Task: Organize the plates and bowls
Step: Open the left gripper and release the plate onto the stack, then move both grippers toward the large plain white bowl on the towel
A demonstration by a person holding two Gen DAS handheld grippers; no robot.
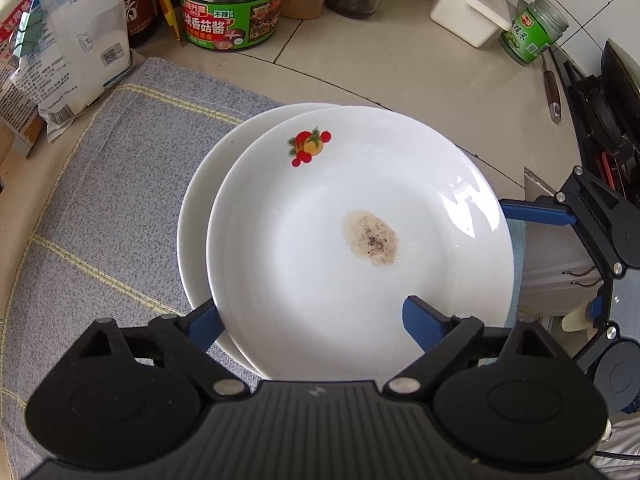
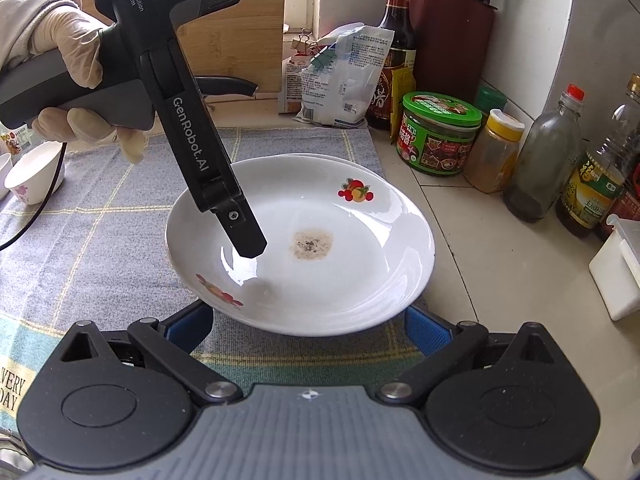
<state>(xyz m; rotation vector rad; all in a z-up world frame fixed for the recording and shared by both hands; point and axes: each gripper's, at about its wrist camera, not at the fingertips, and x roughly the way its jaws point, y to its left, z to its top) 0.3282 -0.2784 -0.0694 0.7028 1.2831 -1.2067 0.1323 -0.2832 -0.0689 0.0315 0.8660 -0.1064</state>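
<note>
A white plate (image 1: 360, 220) with fruit prints and a brown stain in its middle lies on a second white plate (image 1: 196, 208), shifted to the right of it. Both rest on a blue checked cloth (image 1: 112, 200). The top plate also shows in the right wrist view (image 2: 320, 256). My left gripper (image 1: 316, 316) is open at the plate's near rim, one blue finger (image 1: 424, 320) over the plate, the other (image 1: 204, 320) beside the rim. In the right wrist view it (image 2: 248, 240) hangs over the plate's left part. My right gripper (image 2: 308, 328) is open, its fingers straddling the plate's near edge.
Jars, bottles and bags line the counter's back: a green-lidded sauce jar (image 1: 232, 8), a white box (image 1: 468, 8), a small green jar (image 1: 532, 28). A stove (image 1: 612, 112) is at the right. Small white cups (image 2: 32, 176) stand on the cloth's left.
</note>
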